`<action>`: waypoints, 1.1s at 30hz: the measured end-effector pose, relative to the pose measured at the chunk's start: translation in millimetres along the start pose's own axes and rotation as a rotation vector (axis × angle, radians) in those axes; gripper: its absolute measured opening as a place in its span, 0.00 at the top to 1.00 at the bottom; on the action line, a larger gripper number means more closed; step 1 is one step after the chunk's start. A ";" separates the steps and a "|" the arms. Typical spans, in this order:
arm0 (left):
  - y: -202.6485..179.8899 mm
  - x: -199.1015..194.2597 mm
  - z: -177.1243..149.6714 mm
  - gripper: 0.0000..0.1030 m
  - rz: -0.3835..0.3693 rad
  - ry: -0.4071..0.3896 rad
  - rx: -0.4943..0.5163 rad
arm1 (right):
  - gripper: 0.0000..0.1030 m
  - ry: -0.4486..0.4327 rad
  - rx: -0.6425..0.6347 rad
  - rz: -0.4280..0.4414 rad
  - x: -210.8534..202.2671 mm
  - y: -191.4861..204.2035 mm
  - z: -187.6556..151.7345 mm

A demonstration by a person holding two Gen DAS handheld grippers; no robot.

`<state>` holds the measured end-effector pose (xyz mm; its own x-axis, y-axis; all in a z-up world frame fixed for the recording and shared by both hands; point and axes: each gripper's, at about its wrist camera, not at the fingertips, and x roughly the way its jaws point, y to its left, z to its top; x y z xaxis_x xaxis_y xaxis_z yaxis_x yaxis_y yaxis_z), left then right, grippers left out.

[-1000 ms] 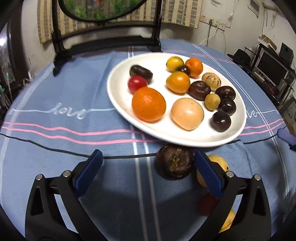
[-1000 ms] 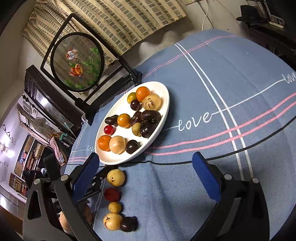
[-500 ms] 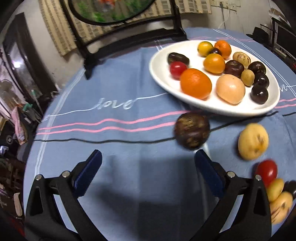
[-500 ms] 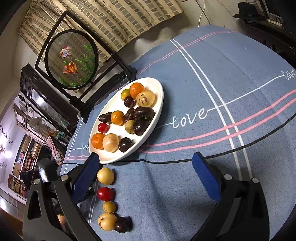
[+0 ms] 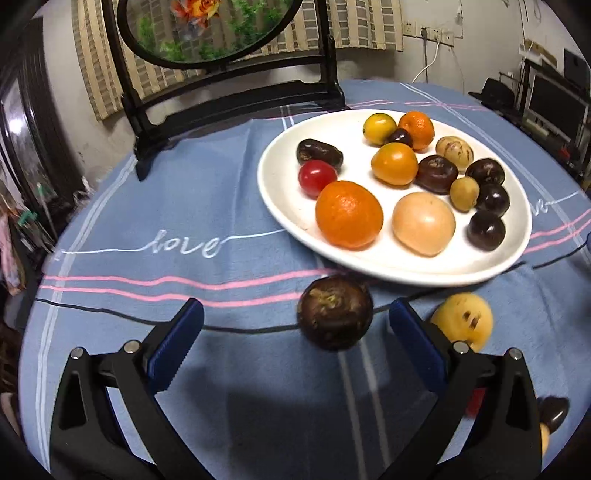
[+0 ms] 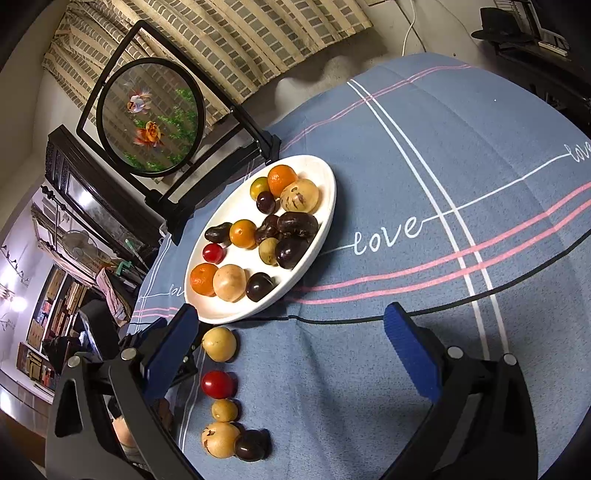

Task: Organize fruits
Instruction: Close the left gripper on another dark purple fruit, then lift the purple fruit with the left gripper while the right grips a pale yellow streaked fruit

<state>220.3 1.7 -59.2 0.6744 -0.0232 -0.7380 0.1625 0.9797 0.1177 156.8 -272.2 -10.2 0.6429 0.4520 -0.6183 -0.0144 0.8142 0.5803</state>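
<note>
A white oval plate [image 5: 280, 206] [image 6: 325, 221] on the blue tablecloth holds several fruits: oranges, dark plums, a red tomato. In the left wrist view, a dark brown round fruit [image 5: 334, 312] lies on the cloth just in front of the plate, between and slightly beyond the open fingers of my left gripper [image 5: 291, 332]. A yellow fruit [image 5: 463, 325] sits right of it. My right gripper [image 6: 291, 343] is open above the cloth; a row of loose fruits lies by its left finger: yellow fruit [image 6: 219, 344], red tomato [image 6: 217, 384], small yellow fruit [image 6: 224, 410].
A black-framed round goldfish screen [image 5: 221, 33] [image 6: 151, 118] stands behind the plate at the table's far edge. Furniture and monitors [image 5: 554, 107] stand beyond the table at right. Bare blue cloth [image 6: 461, 184] stretches right of the plate.
The left gripper swung left half a second ago, then came back toward the plate; the dark fruit now lies between its open fingers. The right gripper barely moved.
</note>
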 end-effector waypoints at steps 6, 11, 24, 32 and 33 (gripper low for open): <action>11.3 7.3 1.1 0.07 -0.074 0.023 -0.077 | 0.02 0.012 -0.003 -0.013 3.9 -0.2 -1.4; 13.3 12.6 -0.1 0.33 -0.139 0.048 -0.091 | 0.02 0.021 -0.001 -0.028 6.2 -1.8 -2.1; 14.4 -17.0 -31.1 0.57 -0.057 0.050 -0.021 | 0.02 0.015 -0.229 -0.049 12.6 36.9 -19.3; 17.4 -15.3 -31.6 0.56 -0.058 0.050 -0.040 | 0.22 0.126 -0.386 -0.044 46.3 78.1 -46.0; 18.5 -14.9 -31.6 0.55 -0.062 0.051 -0.045 | 0.29 0.141 -0.385 -0.044 50.7 80.6 -47.2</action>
<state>190.5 26.5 -67.0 0.6264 -0.0753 -0.7759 0.1696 0.9847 0.0414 152.1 -166.5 -19.7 0.5381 0.4374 -0.7205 -0.2916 0.8986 0.3278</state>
